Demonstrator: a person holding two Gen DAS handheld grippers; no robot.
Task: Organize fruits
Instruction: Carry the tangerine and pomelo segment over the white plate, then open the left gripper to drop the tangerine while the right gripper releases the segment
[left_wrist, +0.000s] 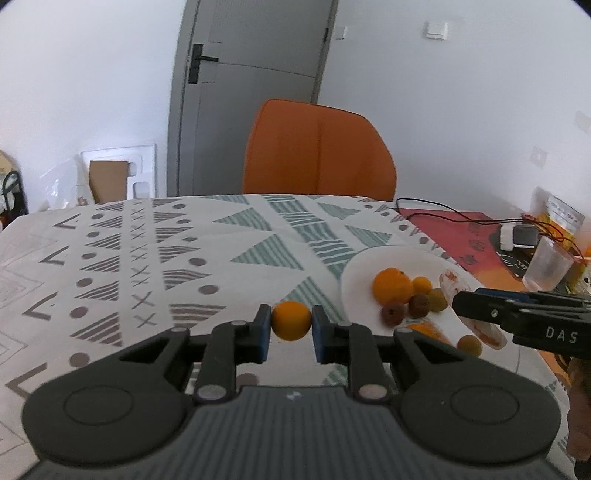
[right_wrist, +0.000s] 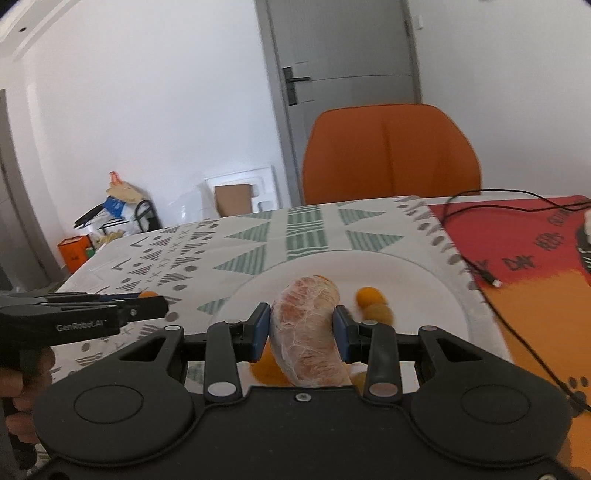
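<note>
Nearest: left gripper (left_wrist: 291, 334) w/ jaws clamped on a small orange (left_wrist: 291, 320), held above the patterned tablecloth (left_wrist: 155, 258), just left of the white plate (left_wrist: 356, 273). Right gripper (right_wrist: 301, 330) jaws pinch a peeled grapefruit segment (right_wrist: 308, 332) over the plate.

Doing it well, imo: keep both grips steady, lower each fruit close to its spot before letting go, since round fruit rolls off easily.

Count on the plate, left view: 1 big orange (left_wrist: 392, 288), 1 small orange one, 2 brownish, approx 2 yellowish; some blurred.

Far: orange chair (left_wrist: 319, 147), grey door (left_wrist: 255, 74).
</note>
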